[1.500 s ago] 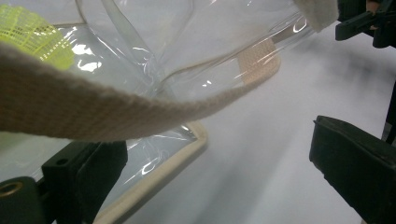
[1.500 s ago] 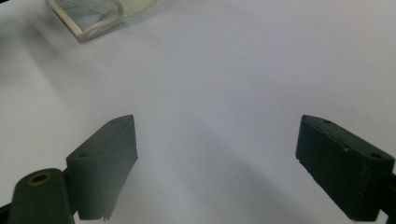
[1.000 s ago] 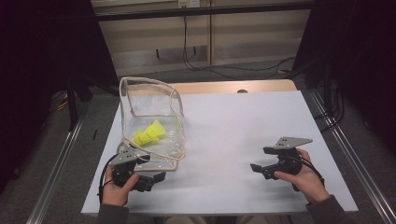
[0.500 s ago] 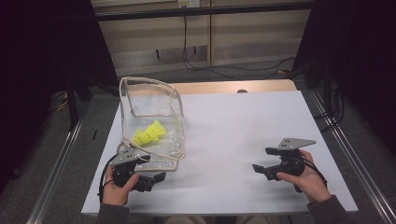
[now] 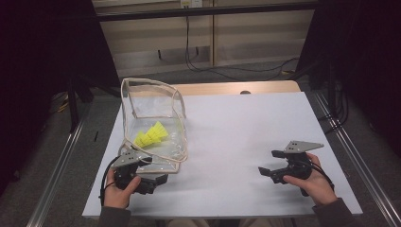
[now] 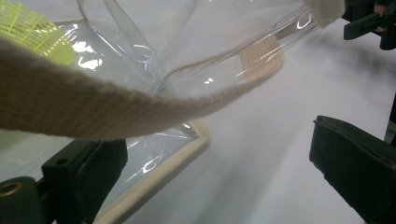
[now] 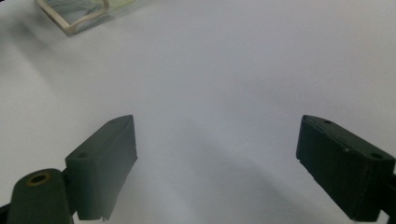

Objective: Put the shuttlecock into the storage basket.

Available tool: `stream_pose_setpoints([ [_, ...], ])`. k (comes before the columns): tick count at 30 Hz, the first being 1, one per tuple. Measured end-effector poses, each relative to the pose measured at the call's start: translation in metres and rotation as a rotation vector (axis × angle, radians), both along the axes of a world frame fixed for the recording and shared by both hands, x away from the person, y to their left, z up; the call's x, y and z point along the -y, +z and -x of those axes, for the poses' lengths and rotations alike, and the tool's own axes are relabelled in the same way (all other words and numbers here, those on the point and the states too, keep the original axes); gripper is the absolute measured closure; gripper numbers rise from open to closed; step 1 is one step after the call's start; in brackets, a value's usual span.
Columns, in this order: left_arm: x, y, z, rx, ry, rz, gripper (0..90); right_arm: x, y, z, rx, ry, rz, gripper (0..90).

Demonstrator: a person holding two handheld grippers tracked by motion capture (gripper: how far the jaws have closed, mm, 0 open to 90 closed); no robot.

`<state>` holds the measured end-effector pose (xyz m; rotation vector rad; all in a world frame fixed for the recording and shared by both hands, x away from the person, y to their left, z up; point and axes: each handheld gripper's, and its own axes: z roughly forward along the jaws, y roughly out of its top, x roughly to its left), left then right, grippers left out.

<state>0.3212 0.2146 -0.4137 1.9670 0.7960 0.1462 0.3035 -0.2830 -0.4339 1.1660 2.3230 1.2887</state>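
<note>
Tongs spread beside glossy clear bag with woven beige strap.

bag on table, left side | shuttlecocks in bag (toward its near end)

- The left gripper, black with a grey plate on top, has slid back toward the person, away from the clear plastic bag with cream webbing trim; a second ago its jaws sat at the bag's near edge, and now they stand apart just below that edge.
- The right gripper, also black under a grey plate, has drifted slightly right and nearer the person over the white bench, its jaws spread wide over bare surface.
</note>
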Motion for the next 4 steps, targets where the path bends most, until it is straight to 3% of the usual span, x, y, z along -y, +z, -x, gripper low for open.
stream_pose_setpoints([
  [4, 0.0006, -0.0002, -0.0005, 0.000, 0.000, -0.001, 4.2, 0.0005, -0.0001, 0.0002, 0.003, -0.002, -0.002, 12.1],
])
